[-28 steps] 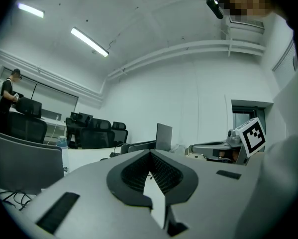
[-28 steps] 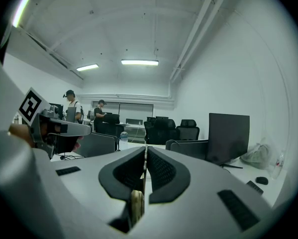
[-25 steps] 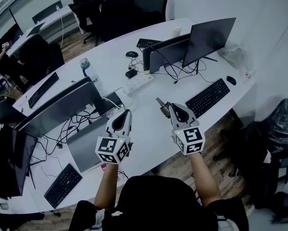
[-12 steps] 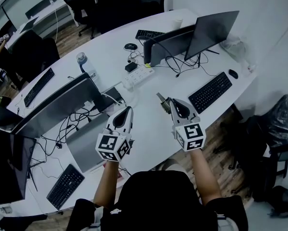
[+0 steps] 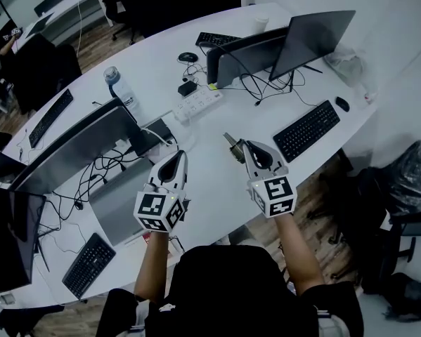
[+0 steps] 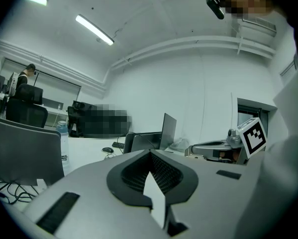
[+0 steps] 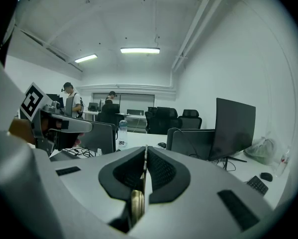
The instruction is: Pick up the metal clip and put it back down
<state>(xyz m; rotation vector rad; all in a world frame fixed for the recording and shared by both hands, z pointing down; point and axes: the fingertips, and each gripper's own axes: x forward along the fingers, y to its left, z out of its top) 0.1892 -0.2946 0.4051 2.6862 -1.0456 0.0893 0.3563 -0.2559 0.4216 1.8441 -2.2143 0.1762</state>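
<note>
Item: metal clip (image 5: 232,147), dull brass-grey, clamped in the right gripper (image 5: 242,148), whose jaws are closed on it. In the right gripper view it shows as a thin strip pinched between the ribbed black pads. Position: centre of the head view, above bare white desk top (image 5: 217,188); the views do not show whether it touches the surface. Orientation: the long axis runs along the line of the jaws, and the free end points to the upper left of the frame, towards the power strip (image 5: 199,103). Left gripper (image 5: 178,157): jaw tips together, nothing seen between them, level with the right gripper and just left of centre. Open room: a bare band of desk lies between and ahead of the two grippers. It is bounded at the right by a black keyboard (image 5: 306,130), at the upper centre by the power strip and the cables behind two dark monitors (image 5: 280,48), and at the left by a grey panel (image 5: 119,202) and tangled black cables (image 5: 101,174). The desk's curved near edge passes beneath the person's forearms, with wooden floor beyond it at the lower right. Markings: each gripper's cube carries black-and-white square markers. The label on the water bottle (image 5: 119,86) is too small to read.
</note>
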